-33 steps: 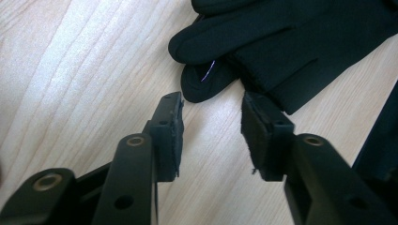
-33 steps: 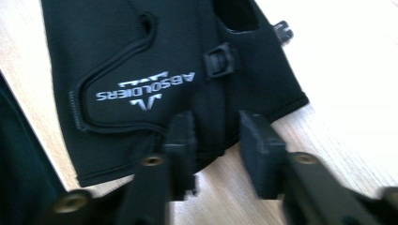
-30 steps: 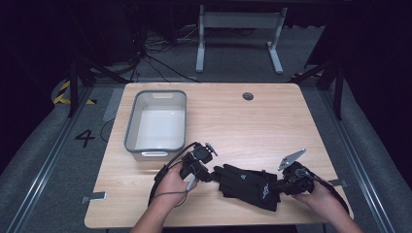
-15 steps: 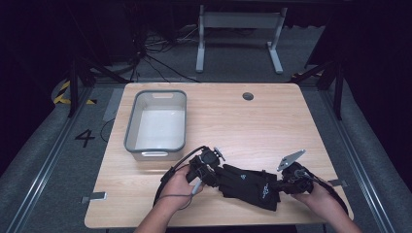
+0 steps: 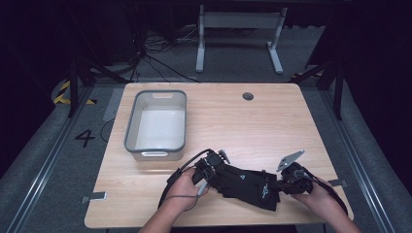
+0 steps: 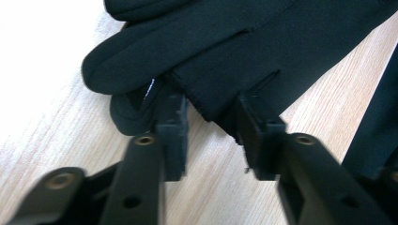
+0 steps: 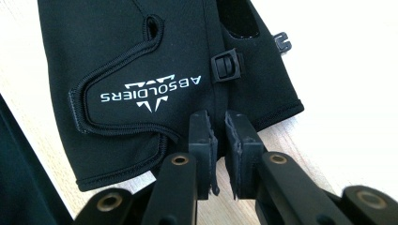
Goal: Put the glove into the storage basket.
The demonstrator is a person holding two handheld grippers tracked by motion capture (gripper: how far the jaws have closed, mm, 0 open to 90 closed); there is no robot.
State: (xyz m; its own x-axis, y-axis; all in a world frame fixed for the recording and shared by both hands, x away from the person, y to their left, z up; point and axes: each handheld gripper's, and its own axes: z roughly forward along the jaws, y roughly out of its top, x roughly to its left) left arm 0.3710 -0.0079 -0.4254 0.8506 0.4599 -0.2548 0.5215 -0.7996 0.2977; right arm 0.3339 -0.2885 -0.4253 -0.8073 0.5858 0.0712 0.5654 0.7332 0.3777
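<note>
**A:** What lies on the wooden table (image 5: 272, 121) in the high view?

**B:** A pair of black gloves (image 5: 245, 183), stretched across the lower centre of the frame, between a person's two hands. The left gripper (image 5: 214, 165) meets the finger end; the right gripper (image 5: 286, 180) sits at the cuff end, lower right.

**A:** Any writing on them?

**B:** Yes. In the right gripper view, white lettering (image 7: 150, 89) on the cuff reads "ABSOLDIERS", upside down, above a small winged emblem. A black plastic clip (image 7: 225, 65) sits beside it. On the floor at the left of the high view, a painted "4" (image 5: 85, 138).

**A:** And the jaws?

**B:** The right jaws stand almost together, pinching the cuff's edge. The left jaws, which have just been closing, stand apart with a fold of glove fabric between them; whether their pads press it I cannot tell.

**A:** Anything else?

**B:** A grey tub (image 5: 130, 131) in the upper left part of the table.
</note>
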